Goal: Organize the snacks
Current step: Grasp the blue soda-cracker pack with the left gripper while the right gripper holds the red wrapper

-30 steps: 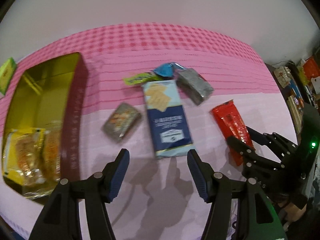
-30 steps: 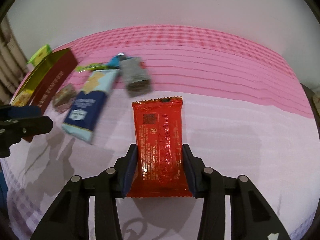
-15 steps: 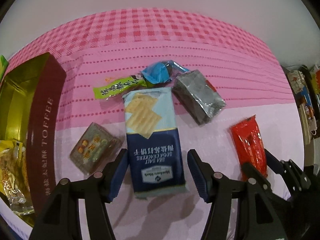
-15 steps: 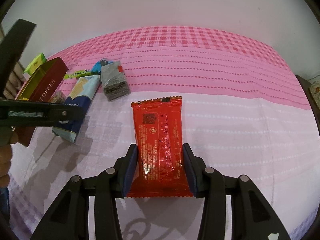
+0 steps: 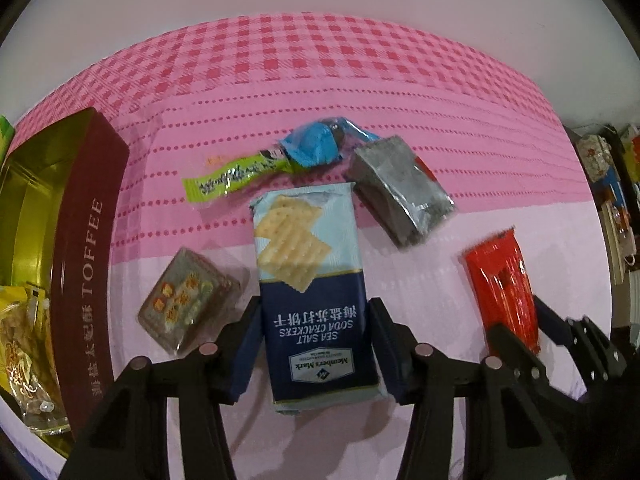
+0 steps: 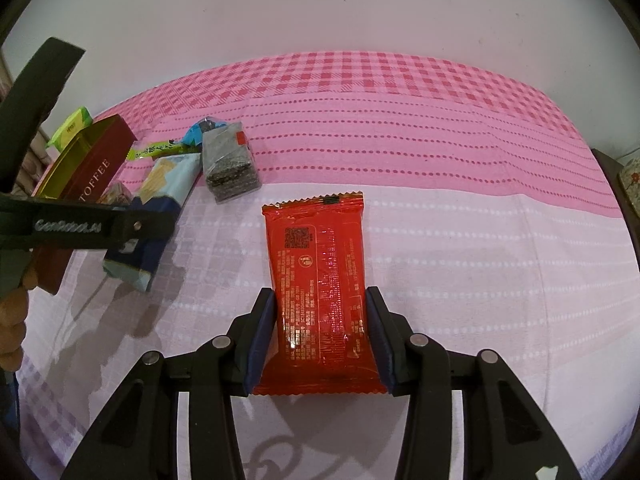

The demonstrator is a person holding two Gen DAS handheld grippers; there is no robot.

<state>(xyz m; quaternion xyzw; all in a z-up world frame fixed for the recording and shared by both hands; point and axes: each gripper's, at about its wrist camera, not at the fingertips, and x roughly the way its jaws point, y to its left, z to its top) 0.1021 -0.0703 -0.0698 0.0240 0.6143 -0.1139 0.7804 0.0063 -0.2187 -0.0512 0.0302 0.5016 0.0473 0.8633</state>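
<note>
Your left gripper (image 5: 314, 342) straddles the near end of the sea salt soda cracker pack (image 5: 314, 292), fingers just beside its edges. Your right gripper (image 6: 320, 338) is clamped on the red snack packet (image 6: 320, 280), lying flat on the pink tablecloth (image 6: 460, 184).

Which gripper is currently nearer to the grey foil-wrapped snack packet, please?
Left. The left gripper, jaws around the blue soda cracker pack, sits just short of the grey foil-wrapped snack packet. The right gripper, holding the red packet, is farther off.
</note>
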